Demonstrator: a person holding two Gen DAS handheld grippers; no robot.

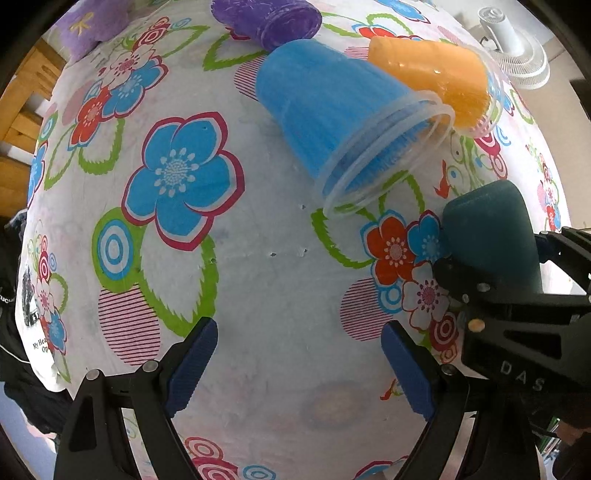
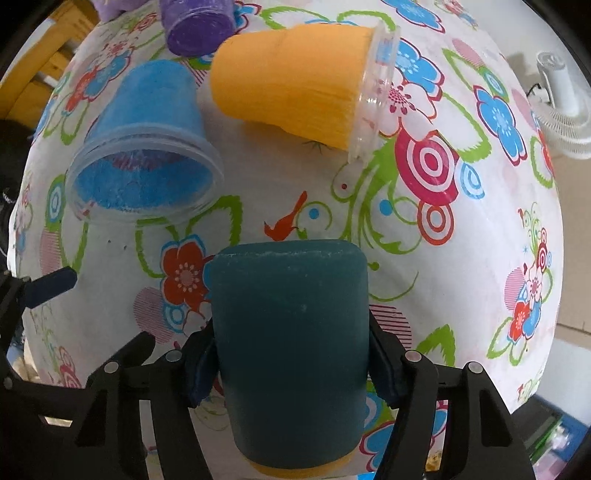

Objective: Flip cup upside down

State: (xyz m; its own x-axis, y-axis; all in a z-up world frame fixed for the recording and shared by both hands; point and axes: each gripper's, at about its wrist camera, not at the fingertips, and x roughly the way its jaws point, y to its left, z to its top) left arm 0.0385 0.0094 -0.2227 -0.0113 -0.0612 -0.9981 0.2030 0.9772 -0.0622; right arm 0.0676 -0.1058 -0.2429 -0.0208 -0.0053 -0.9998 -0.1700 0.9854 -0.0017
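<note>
A: What's nearest?

B: The right gripper (image 2: 291,363) pinches the teal cup (image 2: 290,354) by its sides, over the floral cloth (image 2: 461,258). The left gripper (image 1: 299,365) is spread wide, holding nothing.

A: How will the cup handle?

B: Light, I'd judge, with a matte, fuzzy-looking skin that shouldn't slip. Mid-wall is a sound grip, but squeeze gently, since thin walls may flex.

A: Farther off?

B: The blue cup (image 2: 144,147) and orange cup (image 2: 295,85) lie on their sides, just beside each other; the purple cup (image 2: 197,27) lies beyond them.

Both wrist views close above tablecloth (image 1: 258,229); share blue cup (image 1: 332,110), orange cup (image 2: 291,81).
</note>
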